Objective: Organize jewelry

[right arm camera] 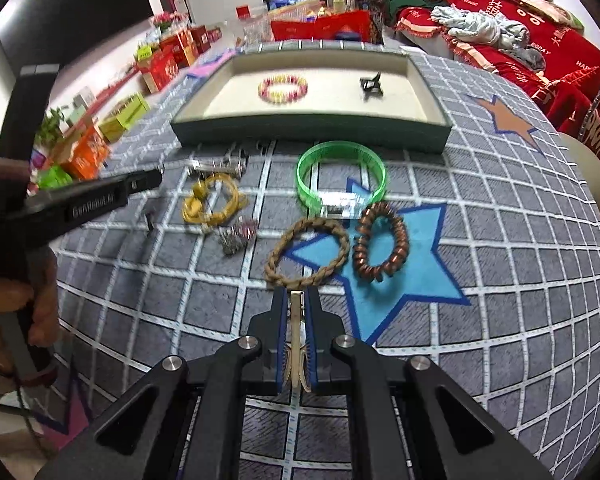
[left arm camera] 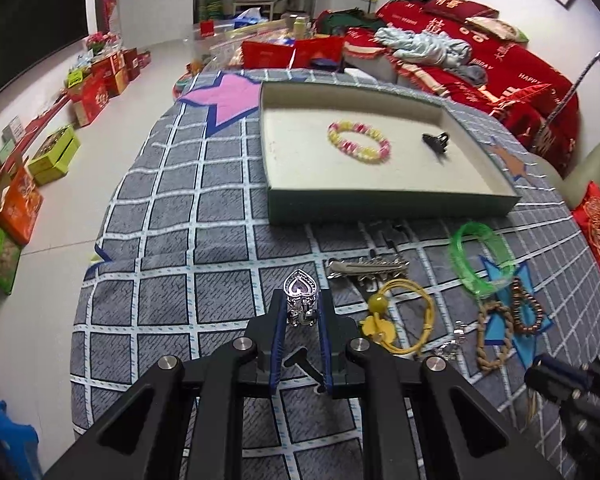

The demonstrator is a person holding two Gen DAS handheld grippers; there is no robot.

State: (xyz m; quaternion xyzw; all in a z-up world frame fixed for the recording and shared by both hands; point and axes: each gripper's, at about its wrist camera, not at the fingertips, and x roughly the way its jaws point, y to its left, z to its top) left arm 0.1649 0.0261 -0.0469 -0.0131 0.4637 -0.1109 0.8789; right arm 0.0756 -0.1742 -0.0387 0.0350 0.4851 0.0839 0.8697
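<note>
Left claw (left arm camera: 302, 306) grips a silver heart clip (left arm camera: 300, 296), right claw (right arm camera: 297, 308) pinches a beige hair clip (right arm camera: 297, 332); tray (left arm camera: 380, 200) holds only the beaded bracelet (left arm camera: 359, 142) and black clip (left arm camera: 436, 140), so roughly six pieces remain on the bench (left arm camera: 180, 240).

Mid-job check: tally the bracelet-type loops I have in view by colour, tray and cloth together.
Pink-and-yellow beaded bracelet, in the tray: 1
Green bangle: 1
Tan braided band: 1
Brown coil band: 1
Yellow cord loop: 1
Total: 5
</note>
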